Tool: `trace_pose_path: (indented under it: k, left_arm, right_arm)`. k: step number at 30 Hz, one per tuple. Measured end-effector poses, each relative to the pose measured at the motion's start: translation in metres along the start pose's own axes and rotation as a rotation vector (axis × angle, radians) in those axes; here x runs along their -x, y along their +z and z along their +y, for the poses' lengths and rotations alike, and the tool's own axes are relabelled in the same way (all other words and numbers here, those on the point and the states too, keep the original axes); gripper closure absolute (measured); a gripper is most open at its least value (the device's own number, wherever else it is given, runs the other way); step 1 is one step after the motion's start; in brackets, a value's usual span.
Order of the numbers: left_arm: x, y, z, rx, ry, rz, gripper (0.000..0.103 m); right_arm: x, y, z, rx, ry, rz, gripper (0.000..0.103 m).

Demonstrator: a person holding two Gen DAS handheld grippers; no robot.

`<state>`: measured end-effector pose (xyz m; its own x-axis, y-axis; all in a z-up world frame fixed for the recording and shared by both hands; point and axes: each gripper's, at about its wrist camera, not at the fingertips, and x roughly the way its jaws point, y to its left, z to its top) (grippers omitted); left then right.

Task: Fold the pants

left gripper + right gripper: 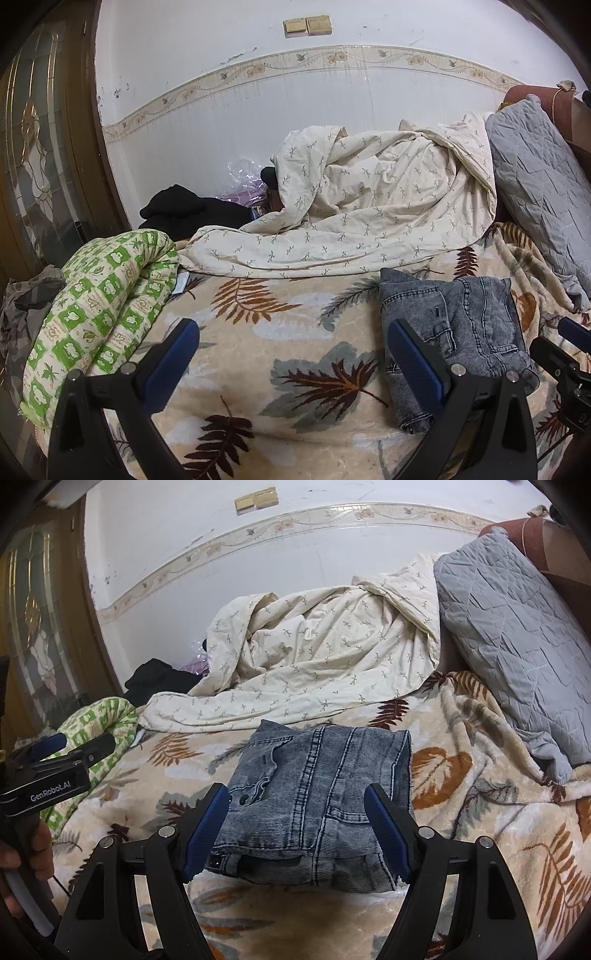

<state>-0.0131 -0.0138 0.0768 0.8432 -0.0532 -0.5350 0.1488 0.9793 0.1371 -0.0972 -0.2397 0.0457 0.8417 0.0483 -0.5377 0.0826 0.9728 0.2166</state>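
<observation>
Where the right wrist view looks straight over them, the jeans (317,797) lie folded into a compact grey-blue denim bundle on the leaf-patterned blanket (480,849) of the bed, waistband and button toward the camera.

- Right gripper (300,830): jaws spread, one blue pad at each side of the bundle's near edge; whether the pads touch the denim cannot be told. In the left wrist view only its dark tip shows at the right border.
- Left gripper (291,365): jaws spread over bare blanket, holding nothing. The jeans (454,343) sit to its right, partly behind the right-hand finger. The right wrist view shows it from the side at the left edge, with the person's hand (26,856) on its handle.
- Cream duvet (369,203): sprigged print, heaped behind the jeans against the white wall.
- Grey quilted pillow (517,638): leaning at the right, against a reddish headboard (524,531).
- Green-and-white quilt (99,314): rolled at the bed's left edge, far fuller in the left wrist view.
- Black garment (184,210) and clear plastic bag (247,173): by the wall, behind the duvet's left end.
- Camouflage cloth (22,314): left wrist view only, far left.
- Wooden door with patterned glass (37,147): left side.
- Two wall switches (307,26): above the floral border strip.
</observation>
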Motion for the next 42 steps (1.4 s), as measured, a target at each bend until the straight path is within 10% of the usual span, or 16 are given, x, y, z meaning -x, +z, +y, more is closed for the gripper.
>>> trace_pose_path:
  k: [26,42]
  left_arm:
    - [-0.062,-0.042,-0.012,-0.098,0.000,0.129,0.000]
    - [-0.060,-0.059,-0.042,-0.149,-0.135,0.115,0.000]
  right_arm:
    - [-0.035,-0.016,0.006,0.029,0.006,0.085,0.027]
    - [-0.038,-0.012,-0.027,-0.137,0.040,0.106,0.027]
